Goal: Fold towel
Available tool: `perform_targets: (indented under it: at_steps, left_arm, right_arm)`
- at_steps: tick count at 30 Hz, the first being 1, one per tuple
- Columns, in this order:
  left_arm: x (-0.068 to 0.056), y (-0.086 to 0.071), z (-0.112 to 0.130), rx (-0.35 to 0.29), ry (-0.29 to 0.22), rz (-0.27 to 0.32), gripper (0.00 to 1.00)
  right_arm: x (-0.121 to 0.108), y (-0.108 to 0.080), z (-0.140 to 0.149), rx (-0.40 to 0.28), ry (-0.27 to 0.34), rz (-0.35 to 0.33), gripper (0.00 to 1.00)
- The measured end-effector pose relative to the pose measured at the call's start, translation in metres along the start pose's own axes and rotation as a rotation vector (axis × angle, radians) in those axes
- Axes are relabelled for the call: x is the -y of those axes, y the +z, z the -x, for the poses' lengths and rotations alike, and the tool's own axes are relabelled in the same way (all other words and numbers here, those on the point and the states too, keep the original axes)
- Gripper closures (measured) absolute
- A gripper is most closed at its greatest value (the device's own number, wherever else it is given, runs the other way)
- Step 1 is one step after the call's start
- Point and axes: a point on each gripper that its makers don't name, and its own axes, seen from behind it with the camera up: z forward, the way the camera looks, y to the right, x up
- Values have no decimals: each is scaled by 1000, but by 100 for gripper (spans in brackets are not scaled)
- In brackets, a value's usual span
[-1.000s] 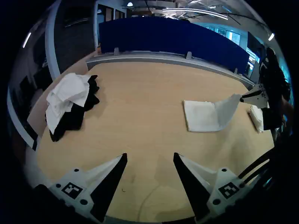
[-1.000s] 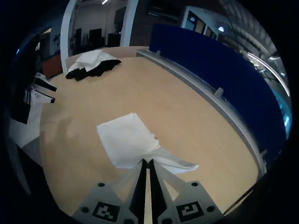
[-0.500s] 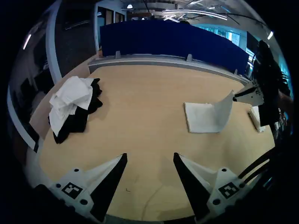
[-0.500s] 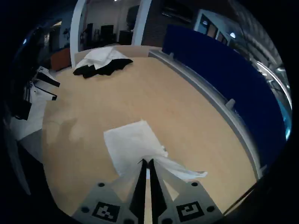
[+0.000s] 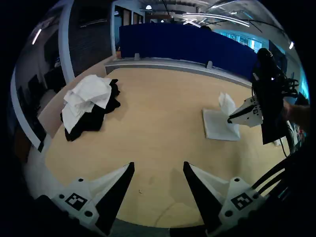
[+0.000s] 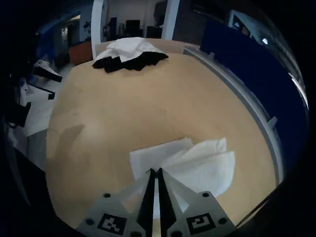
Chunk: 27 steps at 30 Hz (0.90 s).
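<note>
A white towel (image 5: pixel 218 125) lies on the wooden table (image 5: pixel 158 106), to the right in the left gripper view. One corner is lifted and doubled back over the flat part. My right gripper (image 6: pixel 155 172) is shut on that lifted corner of the towel (image 6: pixel 197 164). It also appears in the left gripper view as a white wedge, the right gripper (image 5: pixel 230 119), low above the towel. My left gripper (image 5: pixel 158 166) is open above the table's near edge, with nothing between its fingers. It is well away from the towel.
A heap of white and black cloth (image 5: pixel 89 104) sits at the table's far left, seen as the cloth heap (image 6: pixel 130 53) in the right gripper view. A blue partition (image 5: pixel 185 41) runs along the table's far edge. A person in dark clothes (image 5: pixel 272 98) stands at the right.
My right gripper has carried the towel's corner up and over the flat part, so the raised flap now lies doubled back. The left gripper stayed open and drifted slightly.
</note>
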Motion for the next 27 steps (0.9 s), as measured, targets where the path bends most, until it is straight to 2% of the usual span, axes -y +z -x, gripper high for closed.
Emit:
perform_targets:
  at_steps: [3, 6, 13, 18, 20, 22, 27]
  left_arm:
    - [2, -2, 4, 2, -12, -7, 9]
    - [2, -3, 5, 2, -21, -8, 9]
    - [4, -2, 3, 2, -21, -8, 9]
    - [3, 1, 2, 2, -14, -6, 9]
    - [3, 1, 2, 2, -12, -5, 9]
    - [2, 2, 2, 2, -12, -4, 9]
    - [-1, 2, 1, 1, -15, 1, 9]
  right_arm:
    - [8, 17, 3, 18, 26, -20, 94]
    - [10, 24, 5, 26, 43, -27, 93]
    - [9, 21, 6, 22, 46, -22, 88]
    - [6, 17, 4, 12, 51, -17, 67]
    - [5, 15, 4, 7, 54, -16, 49]
    - [4, 13, 3, 3, 55, -13, 36]
    - [0, 9, 3, -2, 57, 0, 30]
